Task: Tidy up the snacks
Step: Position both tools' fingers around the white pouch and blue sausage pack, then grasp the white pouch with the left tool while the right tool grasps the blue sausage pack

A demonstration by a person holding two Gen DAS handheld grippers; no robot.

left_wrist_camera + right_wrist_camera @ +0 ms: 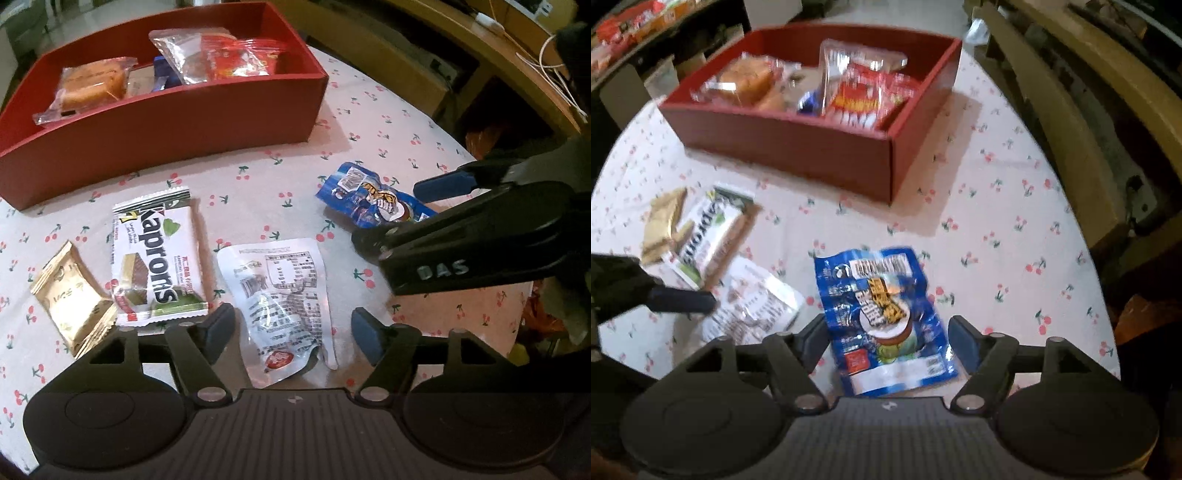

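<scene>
Red box (207,107) is already holding several snacks, so both spread grippers are lining up loose table packets: left gripper (293,328) straddling the clear pouch (284,295), right gripper (886,339) straddling the blue packet (882,314).

I see a round table (369,122) under a pale cherry-print cloth. Beyond its far edge stands light wooden furniture (1071,110) with white cables (554,74) draped over it. A dark shelf (646,33) sits back left.

Four packets (159,258) lie before the box (159,122); others inside it.
</scene>
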